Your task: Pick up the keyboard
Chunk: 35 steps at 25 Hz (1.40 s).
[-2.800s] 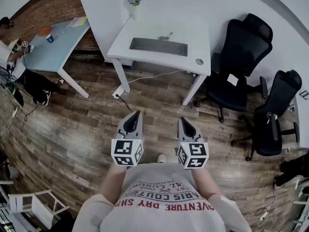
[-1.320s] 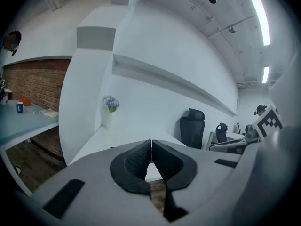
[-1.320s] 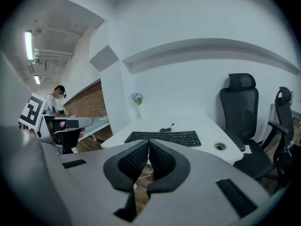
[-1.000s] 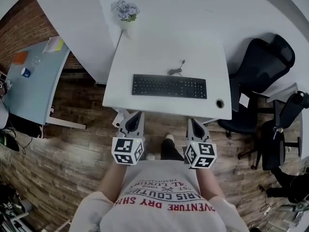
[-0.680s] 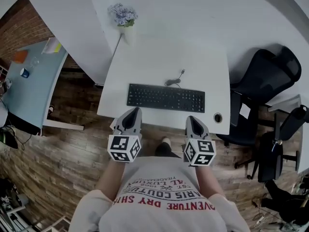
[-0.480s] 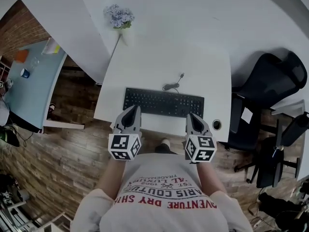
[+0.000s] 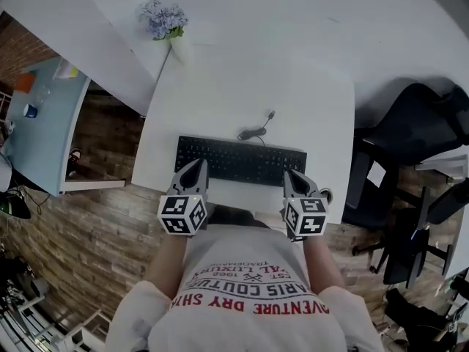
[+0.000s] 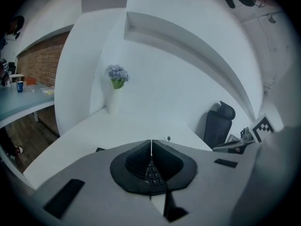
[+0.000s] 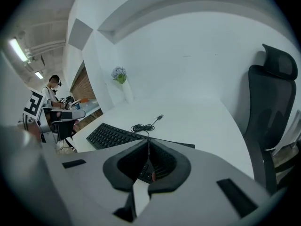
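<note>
A black keyboard (image 7: 238, 160) lies flat near the front edge of the white desk (image 7: 293, 86), its coiled cable (image 7: 253, 131) just behind it. My left gripper (image 7: 197, 164) is shut and empty, its tips over the keyboard's left end. My right gripper (image 7: 292, 175) is shut and empty too, over the right end. In the left gripper view the closed tips (image 8: 151, 143) hide most of the keyboard (image 8: 151, 174); only some keys show below them. The right gripper view shows the keyboard (image 9: 110, 135) stretching left of the closed tips (image 9: 148, 142), with the cable (image 9: 141, 127) beyond.
A white vase of pale flowers (image 7: 163, 20) stands at the desk's far left corner. Black office chairs (image 7: 414, 134) crowd the right side. A round cable hole (image 7: 325, 194) sits by the desk's front right. A blue table (image 7: 37, 123) stands at the left over wooden floor.
The person has walked up to the desk. Both grippers have moved forward and down, from short of the front edge to over the keyboard's two ends. Both stayed shut.
</note>
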Motion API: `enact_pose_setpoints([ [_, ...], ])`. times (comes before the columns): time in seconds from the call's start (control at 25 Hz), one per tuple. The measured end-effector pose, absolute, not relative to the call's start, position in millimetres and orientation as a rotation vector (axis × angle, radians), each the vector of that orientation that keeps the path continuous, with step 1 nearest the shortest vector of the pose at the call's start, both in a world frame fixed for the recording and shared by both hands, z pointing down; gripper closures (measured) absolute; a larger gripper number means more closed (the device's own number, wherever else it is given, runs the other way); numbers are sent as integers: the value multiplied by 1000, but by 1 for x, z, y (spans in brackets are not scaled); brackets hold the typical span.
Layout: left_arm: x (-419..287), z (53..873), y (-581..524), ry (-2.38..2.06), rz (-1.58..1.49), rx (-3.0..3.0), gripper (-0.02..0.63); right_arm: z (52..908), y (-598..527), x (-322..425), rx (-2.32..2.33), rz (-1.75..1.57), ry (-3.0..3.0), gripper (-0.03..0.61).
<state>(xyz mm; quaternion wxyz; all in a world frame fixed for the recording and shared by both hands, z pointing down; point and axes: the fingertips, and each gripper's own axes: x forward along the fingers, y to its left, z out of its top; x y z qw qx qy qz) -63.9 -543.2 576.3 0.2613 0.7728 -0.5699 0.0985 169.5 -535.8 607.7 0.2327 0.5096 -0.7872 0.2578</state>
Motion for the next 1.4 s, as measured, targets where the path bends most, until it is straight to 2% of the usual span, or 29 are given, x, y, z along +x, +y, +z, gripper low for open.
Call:
enact_pose_setpoints([
  [0.28, -88, 631, -552, -1449, 515, 2053, 583, 647, -550, 197, 1420, 757, -2025, 545],
  [0.32, -92, 637, -554, -1434, 523, 2036, 582, 651, -551, 201, 1425, 788, -2016, 487],
  [0.36, -96, 642, -555, -1419, 528, 2020, 548, 656, -553, 205, 1426, 820, -2008, 417],
  [0.4, -100, 647, -557, -1405, 532, 2002, 478, 661, -554, 208, 1427, 849, -1998, 411],
  [0.44, -105, 653, -558, -1395, 539, 1984, 450, 666, -555, 211, 1427, 870, -1986, 397],
  [0.6, -129, 676, -562, -1379, 582, 1894, 361, 686, -554, 224, 1416, 923, -1926, 345],
  [0.72, -146, 691, -566, -1374, 609, 1818, 326, 696, -555, 233, 1410, 966, -1900, 331],
  [1.4, -151, 724, -572, -1126, 753, 1708, 318, 724, -566, 237, 1285, 1246, -1901, 327],
])
